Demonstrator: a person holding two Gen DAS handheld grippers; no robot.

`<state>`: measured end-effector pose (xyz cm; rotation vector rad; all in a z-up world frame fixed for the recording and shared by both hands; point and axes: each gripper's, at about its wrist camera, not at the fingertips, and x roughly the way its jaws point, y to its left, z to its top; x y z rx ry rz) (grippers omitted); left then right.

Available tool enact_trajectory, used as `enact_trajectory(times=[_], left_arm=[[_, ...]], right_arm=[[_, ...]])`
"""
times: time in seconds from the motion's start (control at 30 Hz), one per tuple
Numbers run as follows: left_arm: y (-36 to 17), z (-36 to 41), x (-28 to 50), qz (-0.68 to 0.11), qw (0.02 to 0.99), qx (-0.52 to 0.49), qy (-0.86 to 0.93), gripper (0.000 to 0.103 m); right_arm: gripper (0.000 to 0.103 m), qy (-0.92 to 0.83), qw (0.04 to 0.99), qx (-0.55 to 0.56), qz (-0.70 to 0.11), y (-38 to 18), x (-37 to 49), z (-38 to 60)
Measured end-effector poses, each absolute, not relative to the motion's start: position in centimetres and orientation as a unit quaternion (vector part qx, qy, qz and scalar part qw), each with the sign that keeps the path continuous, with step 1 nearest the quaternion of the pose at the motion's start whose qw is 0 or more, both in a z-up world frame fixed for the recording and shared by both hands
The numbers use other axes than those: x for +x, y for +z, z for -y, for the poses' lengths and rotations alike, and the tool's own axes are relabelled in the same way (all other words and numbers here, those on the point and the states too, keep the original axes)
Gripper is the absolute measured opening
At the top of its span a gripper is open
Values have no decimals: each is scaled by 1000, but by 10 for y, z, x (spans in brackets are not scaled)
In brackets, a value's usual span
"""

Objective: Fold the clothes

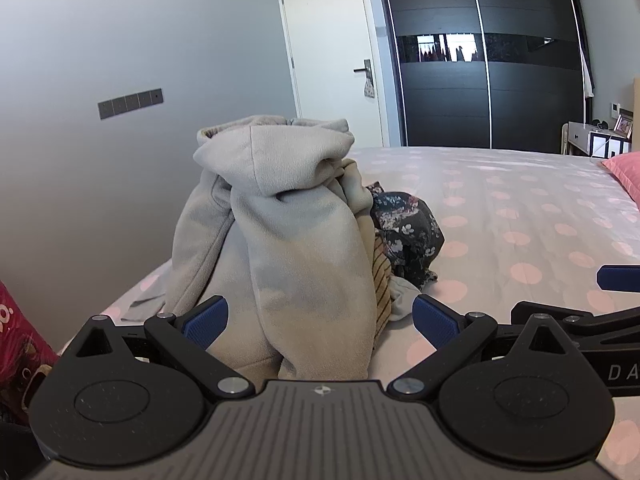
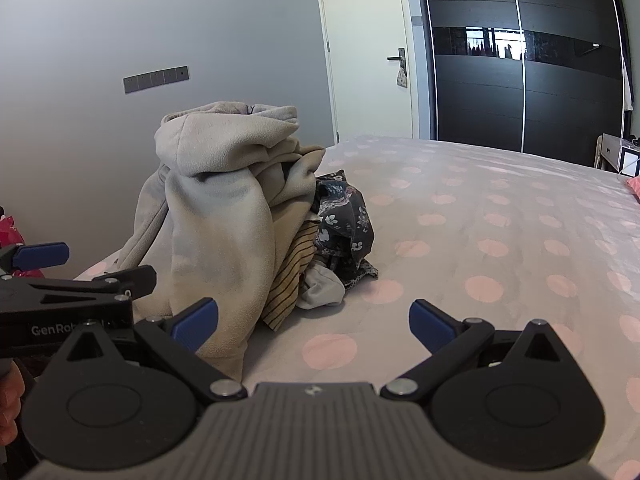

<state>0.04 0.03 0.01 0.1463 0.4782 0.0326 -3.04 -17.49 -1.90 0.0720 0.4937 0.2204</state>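
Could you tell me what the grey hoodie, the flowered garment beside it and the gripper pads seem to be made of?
The hoodie looks like thick matte fleece: fuzzy nap, soft rounded folds. The flowered garment seems a thin woven fabric, since it crumples into small creases. The left gripper's pads look like ribbed blue rubber or plastic; which one is unclear.

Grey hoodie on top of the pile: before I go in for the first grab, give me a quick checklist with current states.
1. Left gripper open: ok, jaws spread wide, nothing between them.
2. Right gripper open: ok, empty.
3. Grey hoodie reachable: ok, topmost on the pile, straight ahead of the left gripper.
4. Hoodie free of other clothes: cannot tell; striped garment and floral garment are tucked against it.
5. Folding space on the bed: ok, open dotted sheet to the right.
6. Grippers clear of each other: ok, side by side, apart.
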Motion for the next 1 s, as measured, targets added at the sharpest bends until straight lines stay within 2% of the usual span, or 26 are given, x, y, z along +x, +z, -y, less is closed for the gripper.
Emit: enact_trajectory(times=[1.0], left_arm=[[-4, -9, 8, -273, 960, 66, 15, 100]], right_arm=[[102, 112, 962, 32, -246, -16, -35, 173]])
